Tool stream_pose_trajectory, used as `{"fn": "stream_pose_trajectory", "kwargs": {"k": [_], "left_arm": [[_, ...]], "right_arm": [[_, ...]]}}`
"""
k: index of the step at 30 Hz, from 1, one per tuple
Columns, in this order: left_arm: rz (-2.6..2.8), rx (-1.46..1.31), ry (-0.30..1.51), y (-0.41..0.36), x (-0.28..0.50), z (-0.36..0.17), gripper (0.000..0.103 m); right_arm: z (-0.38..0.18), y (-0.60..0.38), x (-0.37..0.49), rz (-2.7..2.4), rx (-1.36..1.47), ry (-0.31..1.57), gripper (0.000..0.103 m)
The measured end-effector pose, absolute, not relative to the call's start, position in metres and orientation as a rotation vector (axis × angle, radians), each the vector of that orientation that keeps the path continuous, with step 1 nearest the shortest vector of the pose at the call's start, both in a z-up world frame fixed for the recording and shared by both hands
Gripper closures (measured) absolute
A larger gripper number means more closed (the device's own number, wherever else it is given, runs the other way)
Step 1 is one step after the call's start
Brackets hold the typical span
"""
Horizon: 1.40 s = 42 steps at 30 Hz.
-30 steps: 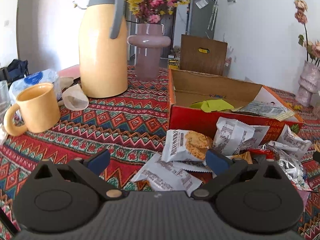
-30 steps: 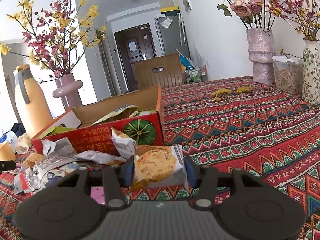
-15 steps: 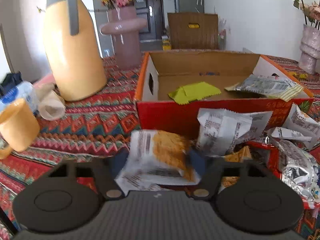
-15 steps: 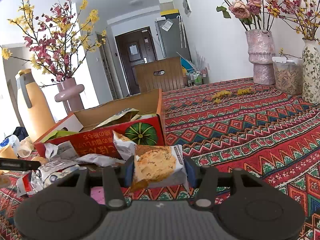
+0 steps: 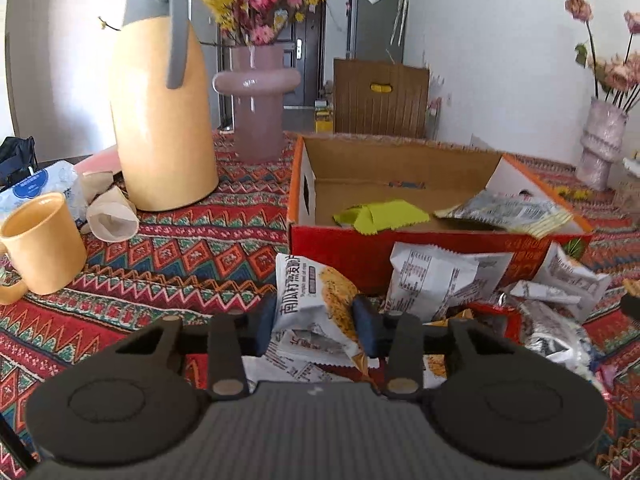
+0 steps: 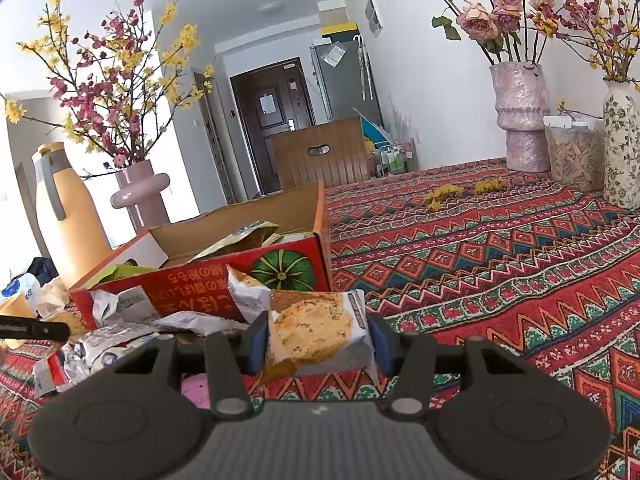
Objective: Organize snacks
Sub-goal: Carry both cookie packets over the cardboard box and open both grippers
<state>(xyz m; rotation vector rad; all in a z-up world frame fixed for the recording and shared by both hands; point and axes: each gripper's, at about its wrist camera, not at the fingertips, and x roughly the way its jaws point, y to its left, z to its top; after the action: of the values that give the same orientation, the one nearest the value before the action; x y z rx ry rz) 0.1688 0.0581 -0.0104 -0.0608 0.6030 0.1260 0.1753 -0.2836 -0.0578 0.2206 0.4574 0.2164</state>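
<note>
Worktop [image 5: 168,248] w/ patterned cloth; red box [image 5: 400,252] sits open at the back, loose packets heaped vs its front wall. Left tongs [image 5: 316,322] closing, biscuit packet [image 5: 316,300] between them. Right tongs [image 6: 316,338] pinching a cookie packet [image 6: 316,330]. Best: lift clear of the heap, carry over the wall, drop inside w/o crushing.

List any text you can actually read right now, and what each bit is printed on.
"南瓜" begins the large vertical line on the cookie packet between the left gripper pads; the remaining characters are unclear.
Yellow characters on the red box front: seen upside down, not legible.
Fine print on the white wrappers: too small.
Packet in the right gripper: label blurred.
</note>
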Motion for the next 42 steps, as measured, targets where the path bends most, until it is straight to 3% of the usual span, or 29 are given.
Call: {"fn": "stream_pose_trajectory", "kwargs": {"k": [12, 27, 42], "left_arm": [[0.114, -0.077, 0.495, 0.059, 0.153, 0.027, 0.062], [0.098, -0.099, 0.41, 0.041, 0.197, 0.066, 0.062], [0.121, -0.133, 0.447, 0.038, 0.263, 0.036, 0.062]], "right_arm": [[-0.054, -0.283, 0.171, 0.207, 0.211, 0.436, 0.053], [0.016, -0.247, 0.2, 0.33, 0.146, 0.293, 0.053], [0.022, -0.191, 0.285, 0.337, 0.093, 0.338, 0.053]]}}
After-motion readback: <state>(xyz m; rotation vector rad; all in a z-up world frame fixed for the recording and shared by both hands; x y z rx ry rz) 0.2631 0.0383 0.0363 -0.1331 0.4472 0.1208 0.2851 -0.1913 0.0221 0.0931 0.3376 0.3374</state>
